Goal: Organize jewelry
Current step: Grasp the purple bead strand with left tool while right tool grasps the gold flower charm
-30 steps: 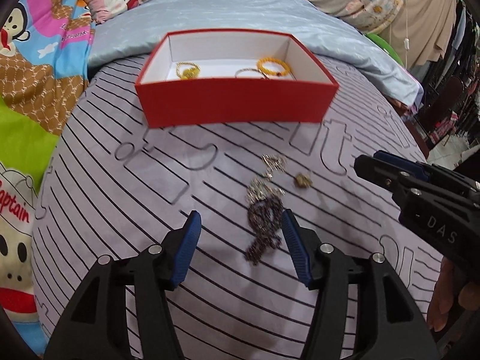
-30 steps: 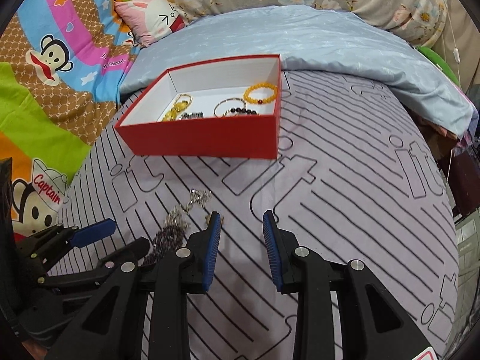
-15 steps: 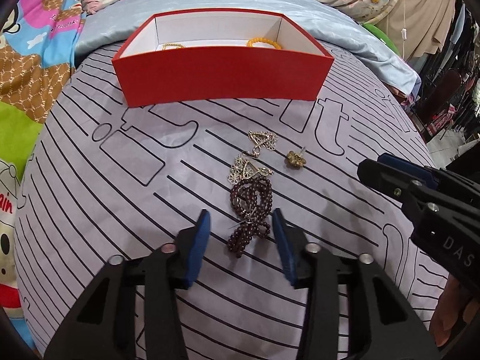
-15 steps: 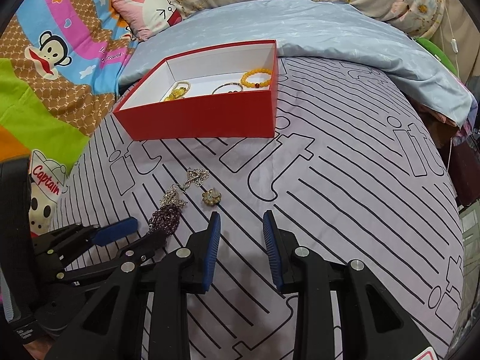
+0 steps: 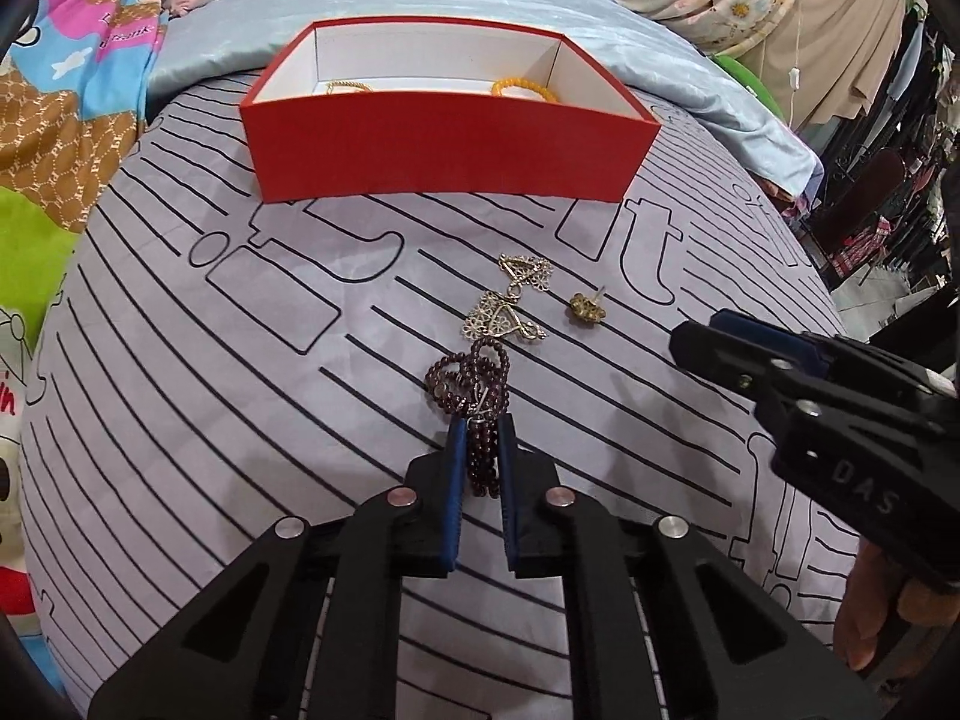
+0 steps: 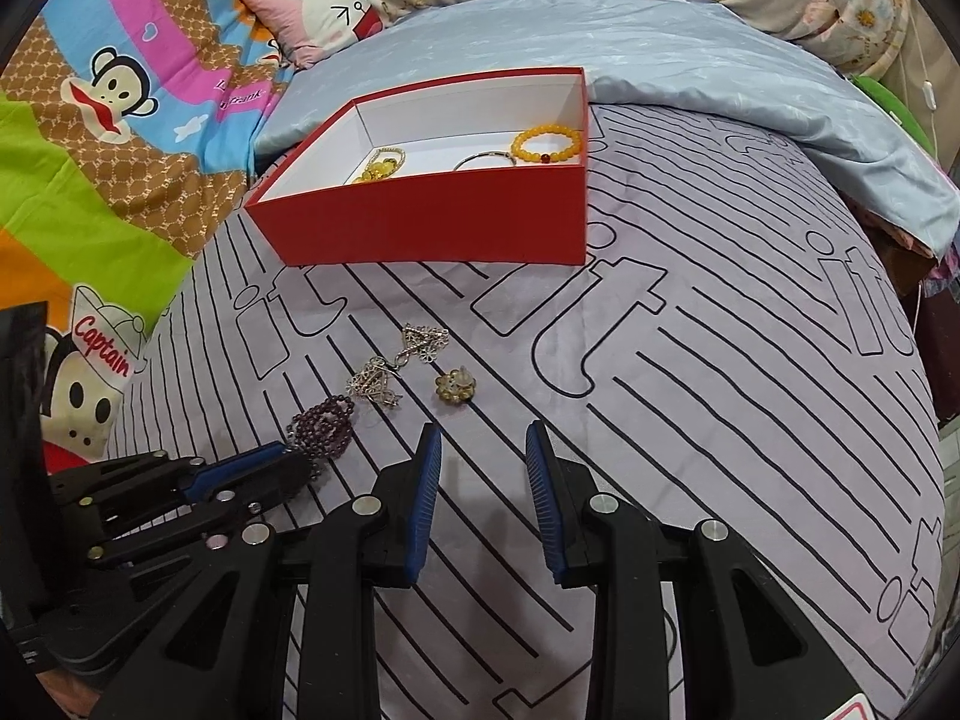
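On a bed [image 5: 252, 420] spread with a lilac sheet of black lines, my left gripper [image 5: 479, 429] is closing on the near end of a dark bead bracelet [image 5: 474, 384]; the beads sit between its blue pads [image 5: 456, 468], which press them from both sides, while the rest of the strand lies coiled on the sheet just ahead. My right gripper [image 6: 483, 444] hangs part open over bare sheet, with nothing between its fingers; in the left wrist view it shows at the right edge, apart from the jewelry, with my hand [image 5: 870, 612] behind it.

Just beyond the bracelet lies a pair of gold filigree pieces [image 5: 510, 300], the nearer one touching the beads. A small gold flower earring [image 5: 585, 307] lies apart, just right of them and closest to my right gripper.

Farther back stands a red box [image 6: 432, 222] with a white inside, open at the top. In it are a yellow bead bracelet [image 6: 547, 144] near the right wall, a thin bangle [image 6: 485, 159] beside it, and a gold piece [image 6: 378, 165] toward the left. A pale blue quilt [image 6: 660, 54] lies behind the box, and a cartoon monkey blanket [image 6: 108, 120] covers the bed's left side.
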A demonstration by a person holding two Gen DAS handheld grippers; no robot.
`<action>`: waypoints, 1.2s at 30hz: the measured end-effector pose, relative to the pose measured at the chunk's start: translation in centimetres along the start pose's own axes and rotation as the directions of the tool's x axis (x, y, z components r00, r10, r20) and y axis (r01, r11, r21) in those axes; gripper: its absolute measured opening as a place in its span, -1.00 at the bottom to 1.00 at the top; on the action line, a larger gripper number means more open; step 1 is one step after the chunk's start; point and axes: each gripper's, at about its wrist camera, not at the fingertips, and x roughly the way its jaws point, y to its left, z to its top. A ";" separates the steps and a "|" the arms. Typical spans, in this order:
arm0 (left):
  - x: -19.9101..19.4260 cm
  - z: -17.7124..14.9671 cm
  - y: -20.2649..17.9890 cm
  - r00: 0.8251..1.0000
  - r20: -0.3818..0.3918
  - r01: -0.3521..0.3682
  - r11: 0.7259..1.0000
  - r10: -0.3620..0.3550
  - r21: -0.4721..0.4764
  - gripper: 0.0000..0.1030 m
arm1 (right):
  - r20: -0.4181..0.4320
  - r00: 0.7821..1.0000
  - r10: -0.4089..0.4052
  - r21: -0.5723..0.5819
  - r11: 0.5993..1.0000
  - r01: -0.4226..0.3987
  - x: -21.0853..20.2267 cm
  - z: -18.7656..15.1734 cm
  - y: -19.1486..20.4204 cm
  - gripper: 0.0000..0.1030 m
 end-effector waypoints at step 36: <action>0.0 -0.7 2.3 0.998 -0.028 -0.055 0.998 0.054 -0.043 -0.38 | -0.023 1.000 0.010 -0.041 0.999 -0.011 5.4 2.3 1.2 -0.67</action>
